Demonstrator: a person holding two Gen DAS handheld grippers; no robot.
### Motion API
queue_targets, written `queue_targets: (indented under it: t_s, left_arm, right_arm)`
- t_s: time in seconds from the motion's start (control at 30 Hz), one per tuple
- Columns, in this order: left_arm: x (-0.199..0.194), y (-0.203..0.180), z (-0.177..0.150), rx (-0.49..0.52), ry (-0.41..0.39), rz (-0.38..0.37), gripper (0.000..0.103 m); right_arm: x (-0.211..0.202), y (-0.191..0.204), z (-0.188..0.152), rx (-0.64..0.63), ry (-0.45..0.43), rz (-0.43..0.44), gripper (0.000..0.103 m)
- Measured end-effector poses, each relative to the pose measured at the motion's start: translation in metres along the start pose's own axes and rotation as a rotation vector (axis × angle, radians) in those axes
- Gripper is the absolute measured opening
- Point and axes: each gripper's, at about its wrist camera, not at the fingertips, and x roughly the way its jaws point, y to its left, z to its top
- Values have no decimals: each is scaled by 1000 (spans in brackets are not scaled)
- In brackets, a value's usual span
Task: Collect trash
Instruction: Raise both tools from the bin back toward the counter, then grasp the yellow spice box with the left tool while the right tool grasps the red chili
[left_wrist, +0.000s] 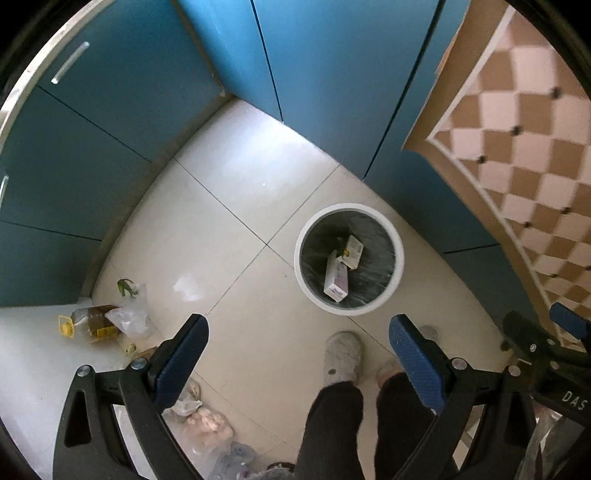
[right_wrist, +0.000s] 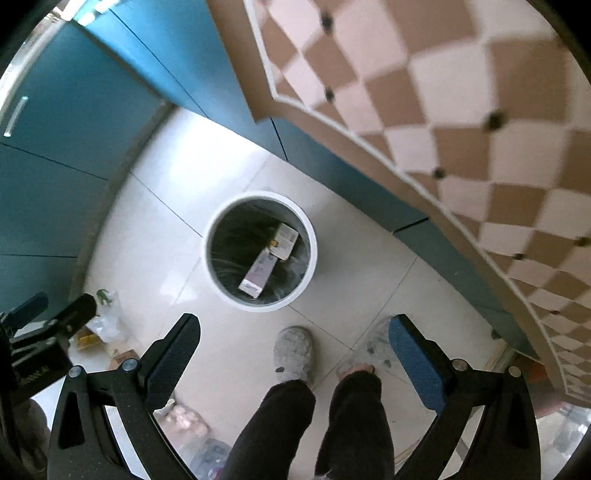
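A round white trash bin (left_wrist: 397, 236) with a dark liner stands on the tiled floor, also in the right wrist view (right_wrist: 312, 243). Two white cartons (left_wrist: 338, 275) lie inside it, seen too in the right wrist view (right_wrist: 258, 273). My left gripper (left_wrist: 297, 332) is open and empty, high above the floor, near side of the bin. My right gripper (right_wrist: 295, 332) is open and empty, likewise above the floor before the bin. The right gripper's tip shows at the right edge of the left wrist view.
Blue cabinets (left_wrist: 110, 122) line the far and left sides. A table with a checkered cloth (left_wrist: 524, 140) overhangs on the right. An oil bottle (left_wrist: 88, 321) and plastic bags (left_wrist: 129, 314) lie at the left. More bags (left_wrist: 207, 421) lie below. The person's slippered feet (left_wrist: 341, 356) stand near the bin.
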Motion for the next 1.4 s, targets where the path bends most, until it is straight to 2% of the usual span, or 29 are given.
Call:
queue_targets:
  t_s: [0.27,0.4,0.47,0.57,0.7,0.83,1.0,1.17,1.23,1.33,1.4]
  left_arm:
    - [-104,6,-22,14,-58,-31,100]
    - [-154,4,-25,20,-116,-22,100]
    - [-183,-2,-22,34,-171,-28,100]
    - [-222,-24,-9,74,-250,-52,100]
    - [-261,-79,14,168,-339,-76,100]
    - [-282,-151,32,262,-345,-116,100]
    - [-279,-267,47,385,-244,-191,100]
    - [-252,-403,56,455,-35,-289,100]
    - [-233,-445,61,427,69,-328,99]
    - [-197,-502,73,314,226,-376,99]
    - [-181,-519,78,236,286,-389,99]
  right_arm:
    - [-120,7,-22,-3,-59,29,103]
    - [-175,8,-35,20,-79,73,103]
    - [-205,7,-42,43,-102,107,103]
    - [-247,0,-48,87,-147,160,103]
    - [-301,-29,-43,148,-245,191,103]
    - [-342,-89,-34,262,-340,162,103]
    - [-369,-203,-42,481,-403,93,103]
    - [-366,-344,-66,723,-409,35,103]
    - [-361,-387,-76,780,-407,1,103]
    - [-351,-449,-85,848,-389,-41,103]
    - [-343,-483,-89,882,-376,-52,103]
